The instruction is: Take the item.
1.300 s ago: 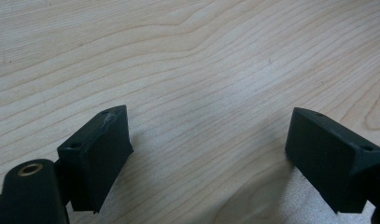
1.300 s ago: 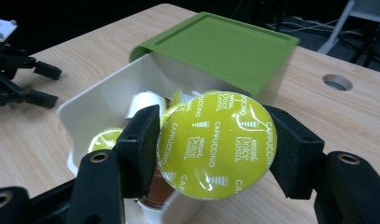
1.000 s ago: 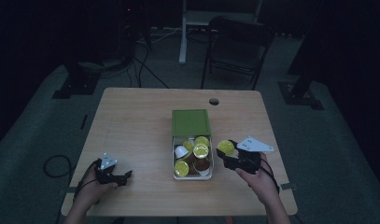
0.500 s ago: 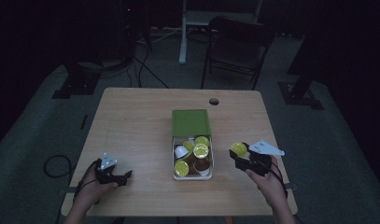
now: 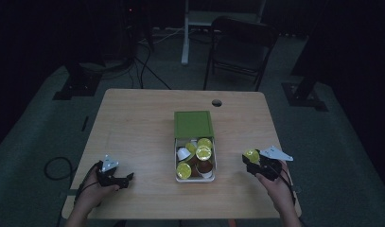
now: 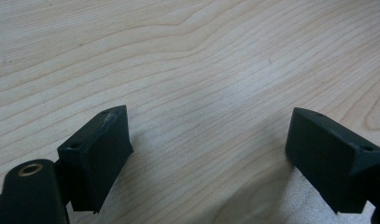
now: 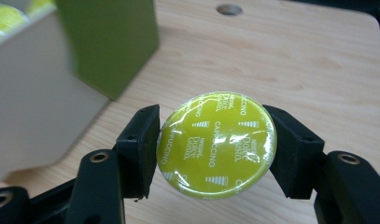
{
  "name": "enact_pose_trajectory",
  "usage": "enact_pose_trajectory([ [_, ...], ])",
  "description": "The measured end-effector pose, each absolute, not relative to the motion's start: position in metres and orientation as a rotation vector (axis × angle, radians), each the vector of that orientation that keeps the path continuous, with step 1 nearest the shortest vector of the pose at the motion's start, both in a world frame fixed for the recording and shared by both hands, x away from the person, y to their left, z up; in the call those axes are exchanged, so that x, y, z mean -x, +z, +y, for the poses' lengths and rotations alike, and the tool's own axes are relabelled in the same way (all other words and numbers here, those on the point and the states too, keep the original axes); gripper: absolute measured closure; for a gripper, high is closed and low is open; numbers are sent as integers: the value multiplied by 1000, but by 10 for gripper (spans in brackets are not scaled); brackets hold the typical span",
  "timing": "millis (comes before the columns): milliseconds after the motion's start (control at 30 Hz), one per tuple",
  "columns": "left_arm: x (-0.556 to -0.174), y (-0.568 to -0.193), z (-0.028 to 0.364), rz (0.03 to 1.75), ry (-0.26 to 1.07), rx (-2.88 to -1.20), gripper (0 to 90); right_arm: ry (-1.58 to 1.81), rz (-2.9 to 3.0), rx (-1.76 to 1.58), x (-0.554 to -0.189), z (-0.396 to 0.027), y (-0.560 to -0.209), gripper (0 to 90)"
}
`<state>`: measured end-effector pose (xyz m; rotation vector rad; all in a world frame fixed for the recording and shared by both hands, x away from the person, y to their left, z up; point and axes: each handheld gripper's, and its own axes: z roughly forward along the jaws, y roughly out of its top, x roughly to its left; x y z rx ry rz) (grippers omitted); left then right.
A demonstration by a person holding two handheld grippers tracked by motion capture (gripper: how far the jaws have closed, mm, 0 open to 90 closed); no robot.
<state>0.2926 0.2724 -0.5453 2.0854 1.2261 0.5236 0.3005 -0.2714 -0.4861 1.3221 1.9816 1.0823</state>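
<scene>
A coffee capsule (image 7: 216, 143) with a yellow-green foil lid is clamped between the two black jaws of my right gripper (image 7: 215, 144). In the high view that capsule (image 5: 251, 155) and right gripper (image 5: 254, 163) are low over the table, right of the box (image 5: 178, 156). The box is white with a green lid slid back and holds several capsules, some yellow-green, some white, one brown. My left gripper (image 5: 126, 179) rests near the table's front left corner. In the left gripper view my left gripper (image 6: 211, 154) stands open over bare wood.
The wooden table (image 5: 138, 127) has a round cable hole (image 5: 216, 102) at the back. In the right gripper view the box's white wall (image 7: 33, 93) and green lid (image 7: 110, 42) stand close on the left. A dark chair (image 5: 240, 47) stands behind the table.
My right gripper has carried the capsule away from the box, to the right and downward toward the table. The left hand has stayed where it was.
</scene>
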Motion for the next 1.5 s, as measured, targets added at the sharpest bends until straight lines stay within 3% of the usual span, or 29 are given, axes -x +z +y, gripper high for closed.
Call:
enact_pose_trajectory([
  [500,-293,-545,272,1226,524,-2087,144,942,1959,-1498,-306,-307,-523,401],
  [1367,-293,-545,272,1226,524,-2087,144,879,1917,-1586,-306,-322,-533,397],
  [1500,-293,-545,272,1227,524,-2087,144,913,1926,-1607,-306,-322,-533,333],
])
